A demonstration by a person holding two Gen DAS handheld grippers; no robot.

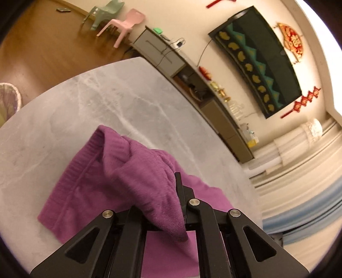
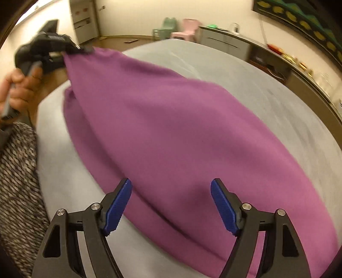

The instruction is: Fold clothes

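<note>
A purple knit garment [image 2: 171,132] lies across the grey marble table [image 2: 267,89]. My left gripper [image 1: 177,205] is shut on a bunched edge of the purple garment [image 1: 132,171], and the cloth drapes over its fingers and hides the pads. In the right wrist view that same left gripper [image 2: 64,52], held by a hand [image 2: 19,89], lifts one corner of the cloth at the upper left. My right gripper [image 2: 171,211] hovers open above the garment's near part. Its blue pads [image 2: 116,211] stand wide apart and nothing is between them.
The table's round edge [image 1: 128,62] curves over a wooden floor. A low grey cabinet [image 1: 162,55] runs along the wall, with a pink chair [image 1: 126,23] and a green chair [image 1: 104,10] beyond. A basket [image 1: 8,100] stands at the left. A patterned sleeve [image 2: 17,181] is beside the table.
</note>
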